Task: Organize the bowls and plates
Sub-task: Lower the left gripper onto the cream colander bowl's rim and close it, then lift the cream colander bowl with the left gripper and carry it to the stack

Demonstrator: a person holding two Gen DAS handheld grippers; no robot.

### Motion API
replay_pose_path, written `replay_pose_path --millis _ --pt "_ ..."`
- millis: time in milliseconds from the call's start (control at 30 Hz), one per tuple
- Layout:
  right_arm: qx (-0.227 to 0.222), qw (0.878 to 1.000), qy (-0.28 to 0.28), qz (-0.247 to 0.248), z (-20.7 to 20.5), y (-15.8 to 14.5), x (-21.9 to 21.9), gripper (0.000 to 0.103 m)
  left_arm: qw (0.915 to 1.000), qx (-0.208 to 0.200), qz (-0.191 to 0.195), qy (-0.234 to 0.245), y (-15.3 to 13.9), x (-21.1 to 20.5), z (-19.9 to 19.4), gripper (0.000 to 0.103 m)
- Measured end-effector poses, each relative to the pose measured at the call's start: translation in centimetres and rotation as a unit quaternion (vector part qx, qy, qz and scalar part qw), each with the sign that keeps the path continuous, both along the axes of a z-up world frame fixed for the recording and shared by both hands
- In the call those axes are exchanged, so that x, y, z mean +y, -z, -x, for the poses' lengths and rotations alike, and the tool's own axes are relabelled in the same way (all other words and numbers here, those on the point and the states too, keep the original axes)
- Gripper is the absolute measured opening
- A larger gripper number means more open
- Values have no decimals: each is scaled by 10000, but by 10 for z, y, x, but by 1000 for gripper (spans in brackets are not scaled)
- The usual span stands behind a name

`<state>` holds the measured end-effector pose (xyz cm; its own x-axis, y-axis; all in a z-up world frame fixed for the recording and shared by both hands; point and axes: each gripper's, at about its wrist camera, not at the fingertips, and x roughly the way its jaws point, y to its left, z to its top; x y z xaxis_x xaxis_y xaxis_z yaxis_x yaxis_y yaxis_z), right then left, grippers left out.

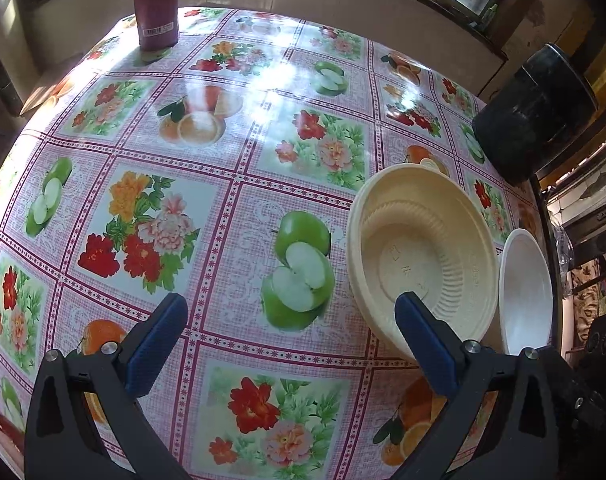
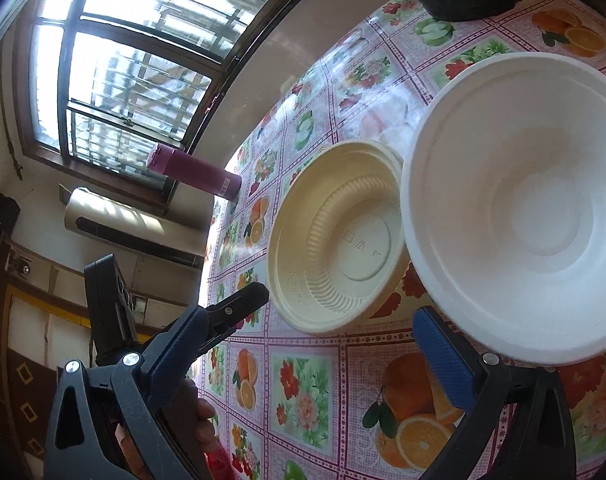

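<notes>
Counter (image 1: 239, 184) surface carries a glossy fruit-and-flower oilcloth, and strong window glare washes out part of the pattern near its far middle. At far left stands a maroon flask (image 1: 155, 4), upright and well apart from the dishes; its top is cut off in the left wrist view. The left claw (image 1: 291, 304) is wide open and holds nothing, both blue pads spread over bare oilcloth, its right-hand finger overlapping the near rim of the cream bowl (image 1: 423, 256). That bowl sits upright on the counter toward the right edge, and a second cream rim showing just behind it suggests that bowls are already nested there, though the count cannot be read. Just beside it on the right is the white bowl (image 1: 525, 292), rim close to or touching the cream one. In the right wrist view the right claw (image 2: 339, 316) is also spread wide with nothing gripped; the white bowl (image 2: 519, 208) lies just past its right-hand finger, whose tip covers a short stretch of the rim. Placement suggests both claws are lined up to sort the two bowls. A dark round vessel (image 1: 535, 112) at the far right is partly cut off and cannot be identified.
</notes>
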<state>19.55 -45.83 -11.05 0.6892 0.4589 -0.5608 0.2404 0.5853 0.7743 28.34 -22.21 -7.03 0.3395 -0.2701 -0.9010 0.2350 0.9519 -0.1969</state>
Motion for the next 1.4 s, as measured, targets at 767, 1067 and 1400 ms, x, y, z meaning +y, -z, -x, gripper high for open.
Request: replay_pose_path --millis 767,1067,1400 --pt "11 9968 589 541 3 21 -16 58 9958 282 771 397 15 -24 -1 50" --pt "47 9957 547 742 1 24 -13 35 9947 373 789 541 19 -29 2 28" --pt "1 9949 498 873 1 22 -12 18 9941 195 952 477 11 -25 7 12"
